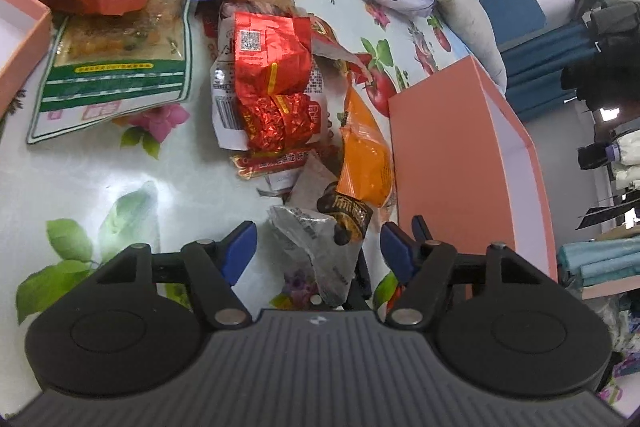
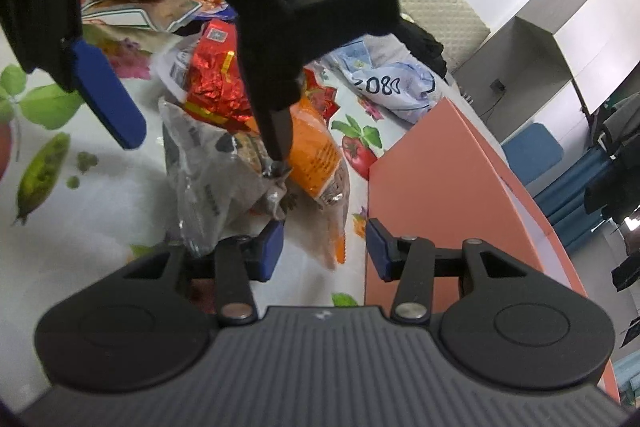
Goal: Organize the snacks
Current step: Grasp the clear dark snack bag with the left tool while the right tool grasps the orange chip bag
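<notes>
on the flowered tablecloth (image 1: 100, 167), the left gripper (image 1: 316, 247) stands spread around a crinkled grey snack packet (image 1: 316, 239), its pads clear of the packet. at one o'clock from it lies an orange packet (image 1: 366, 163), against the pink box (image 1: 460, 163) at three o'clock. the right gripper (image 2: 324, 247) is half spread, pinching nothing, over the orange packet's lower end.
</notes>
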Motion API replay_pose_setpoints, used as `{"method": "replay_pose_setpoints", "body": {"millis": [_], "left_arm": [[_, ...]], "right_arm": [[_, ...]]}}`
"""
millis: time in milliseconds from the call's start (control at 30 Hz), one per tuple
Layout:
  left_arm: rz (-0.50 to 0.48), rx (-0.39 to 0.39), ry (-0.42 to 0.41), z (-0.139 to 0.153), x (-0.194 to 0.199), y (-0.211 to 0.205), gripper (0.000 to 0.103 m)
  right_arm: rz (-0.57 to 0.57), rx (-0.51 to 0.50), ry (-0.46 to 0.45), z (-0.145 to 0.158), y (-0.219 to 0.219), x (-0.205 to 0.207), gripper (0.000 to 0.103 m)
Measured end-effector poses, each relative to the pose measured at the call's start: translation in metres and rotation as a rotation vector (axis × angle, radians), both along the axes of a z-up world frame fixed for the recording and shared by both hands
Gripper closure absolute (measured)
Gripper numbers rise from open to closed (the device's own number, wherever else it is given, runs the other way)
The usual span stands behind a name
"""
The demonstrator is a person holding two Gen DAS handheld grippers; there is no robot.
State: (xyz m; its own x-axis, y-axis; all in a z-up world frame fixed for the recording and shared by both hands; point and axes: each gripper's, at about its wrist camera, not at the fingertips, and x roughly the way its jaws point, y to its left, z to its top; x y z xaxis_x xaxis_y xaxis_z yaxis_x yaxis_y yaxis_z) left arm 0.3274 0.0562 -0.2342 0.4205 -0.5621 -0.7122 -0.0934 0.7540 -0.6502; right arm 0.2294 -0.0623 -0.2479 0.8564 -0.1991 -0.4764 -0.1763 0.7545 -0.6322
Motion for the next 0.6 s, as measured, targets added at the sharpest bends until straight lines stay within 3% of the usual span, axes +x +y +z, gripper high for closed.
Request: {"method": "replay_pose_setpoints", "body": {"millis": [300,367,433,600], "left_arm": [[0.003,-0.058,0.035,-0.013,0.011,0.002,0.045],[0.008,-0.079,0.032,-0.016,0.011,0.004,0.048],[0.025,-0.11,0.036,-0.019,0.01,0.007,0.051],[0.047,-0.121,0.02,-0.018,0.001,0.009,0.056]], "right_arm": [[0.014,0.018,0.006,-0.005,-0.007,0.017,0.056],[0.021,0.063,0.016,-0.006,-0.012,0.018,0.072],[0.021,0.086,0.019,-0.008,-0.013,0.019,0.083],[0.023,0.145,0.026,-0.004,-0.017,0.015,0.088]]}}
